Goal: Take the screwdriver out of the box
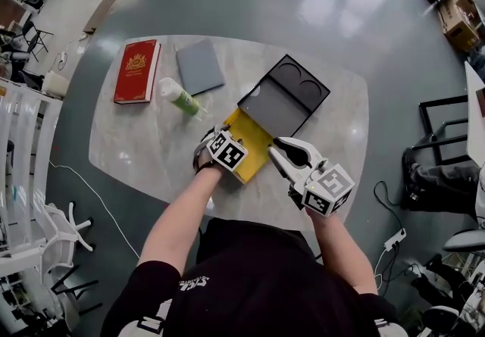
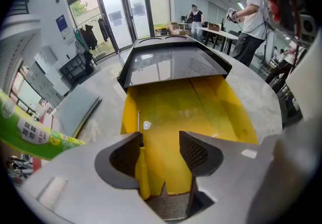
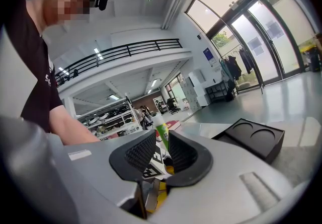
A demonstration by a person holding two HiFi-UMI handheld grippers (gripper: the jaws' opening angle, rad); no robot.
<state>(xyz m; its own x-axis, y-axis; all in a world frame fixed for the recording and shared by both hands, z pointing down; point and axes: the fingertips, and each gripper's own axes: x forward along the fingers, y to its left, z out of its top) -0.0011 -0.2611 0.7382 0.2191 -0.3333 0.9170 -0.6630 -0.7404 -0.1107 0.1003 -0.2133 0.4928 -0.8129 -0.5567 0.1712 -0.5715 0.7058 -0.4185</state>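
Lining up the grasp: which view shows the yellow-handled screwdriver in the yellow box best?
Left gripper view: the yellow-handled screwdriver lies along the yellow box's left wall, between the left gripper's open jaws. In head view that gripper covers it; right gripper view does not show it.

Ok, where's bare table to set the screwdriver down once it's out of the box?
Bare tabletop: between the red book and the near edge, left of the left claw; also right of the black lid. Crowded middle: bottle, grey pad, open box.
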